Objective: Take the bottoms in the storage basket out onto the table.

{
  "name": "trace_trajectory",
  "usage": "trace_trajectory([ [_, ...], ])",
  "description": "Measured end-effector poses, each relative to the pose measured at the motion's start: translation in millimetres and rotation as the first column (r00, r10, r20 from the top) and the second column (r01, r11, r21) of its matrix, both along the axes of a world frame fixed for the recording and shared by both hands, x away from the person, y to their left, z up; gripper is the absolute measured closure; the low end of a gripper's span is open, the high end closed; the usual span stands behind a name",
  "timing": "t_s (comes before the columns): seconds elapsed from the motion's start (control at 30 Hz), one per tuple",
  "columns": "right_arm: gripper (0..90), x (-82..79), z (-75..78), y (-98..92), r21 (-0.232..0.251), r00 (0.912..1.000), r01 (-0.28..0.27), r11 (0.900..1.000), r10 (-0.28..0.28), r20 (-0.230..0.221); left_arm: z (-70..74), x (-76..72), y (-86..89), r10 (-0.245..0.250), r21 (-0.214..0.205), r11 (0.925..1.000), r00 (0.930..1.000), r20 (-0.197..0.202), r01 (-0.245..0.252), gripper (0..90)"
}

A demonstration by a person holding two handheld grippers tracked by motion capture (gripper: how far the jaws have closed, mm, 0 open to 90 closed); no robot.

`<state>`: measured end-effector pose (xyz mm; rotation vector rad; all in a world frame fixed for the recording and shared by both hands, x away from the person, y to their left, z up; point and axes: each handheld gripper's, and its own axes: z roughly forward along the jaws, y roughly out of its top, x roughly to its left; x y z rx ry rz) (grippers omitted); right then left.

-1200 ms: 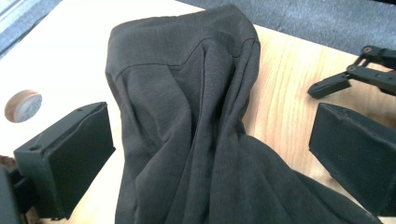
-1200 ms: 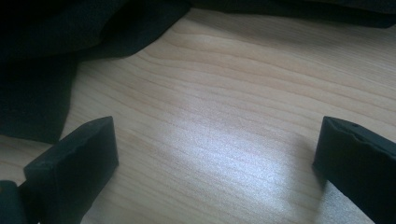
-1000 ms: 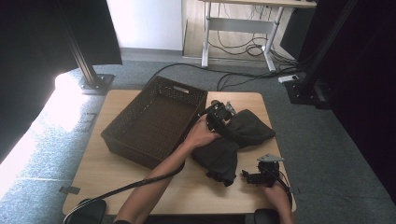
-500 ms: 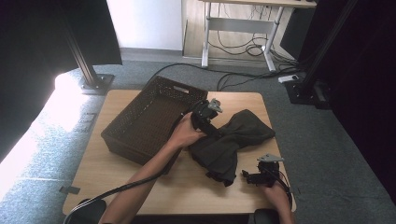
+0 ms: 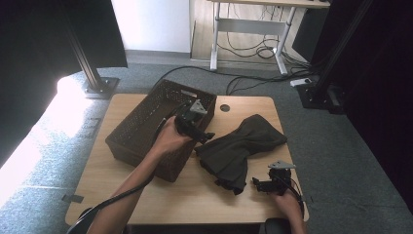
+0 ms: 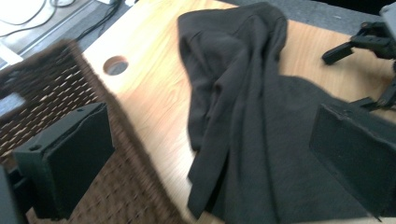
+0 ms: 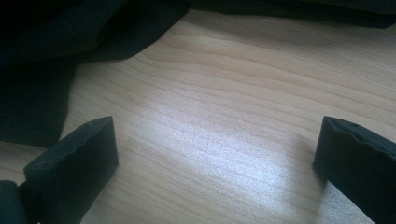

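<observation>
Two grippers: both with jaws spread wide and nothing between them.
Left gripper (image 5: 207, 136): hanging over the near rim of the basket (image 5: 139, 127), its jaws pointed toward the dark garment (image 5: 241, 146); in its own view the cloth (image 6: 247, 121) lies ahead and between the jaws, untouched.
Right gripper (image 5: 257, 184): resting low at the near corner of the desk (image 5: 122, 195), the garment's lower edge just beyond its jaws; its own view shows bare wood between them and dark fabric (image 7: 56, 42) ahead to the left.
Garment: crumpled in a long heap on the desk, just beside the basket, none of it inside.
What changed: a second ago the left gripper was down on the garment; since then it has pulled back toward the basket, and the cloth has stretched out flatter and longer.
What that means: my guess is the pull only dragged the garment closer; a fresh grasp is needed before it goes into the basket.
Risk: loose folds may catch on the basket's rim.
</observation>
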<state>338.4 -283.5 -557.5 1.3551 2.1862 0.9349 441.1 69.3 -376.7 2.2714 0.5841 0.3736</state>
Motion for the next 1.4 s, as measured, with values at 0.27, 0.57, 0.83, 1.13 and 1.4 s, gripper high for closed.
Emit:
trace_trajectory([
  [0.27,0.0,0.0,0.0,0.0,0.000,1.0000,-0.001,1.0000,0.001,0.000,-0.3,-8.9,43.8,0.062,-0.017,0.9979,0.9981,0.005,-0.062,0.0],
  [0.57,0.0,0.0,0.1,0.4,-0.001,1.0000,0.004,1.0000,-0.004,-0.002,0.5,-30.2,96.7,0.129,-0.033,0.9912,0.9915,0.020,-0.128,0.0],
  [0.83,0.0,0.0,0.0,0.9,-0.001,0.9999,0.010,0.9999,-0.010,0.000,-7.1,-58.4,142.9,0.191,-0.016,0.9816,0.9809,0.039,-0.190,0.0],
  [1.13,0.0,-0.3,0.2,1.8,0.000,0.9998,0.018,0.9998,-0.018,-0.004,-27.0,-91.0,190.8,0.265,-0.062,0.9628,0.9635,0.034,-0.263,0.0],
  [1.4,0.0,-0.5,0.2,2.4,0.001,0.9997,0.024,0.9997,-0.024,-0.004,-56.6,-120.8,225.3,0.293,-0.116,0.9509,0.9555,0.037,-0.287,0.0],
])
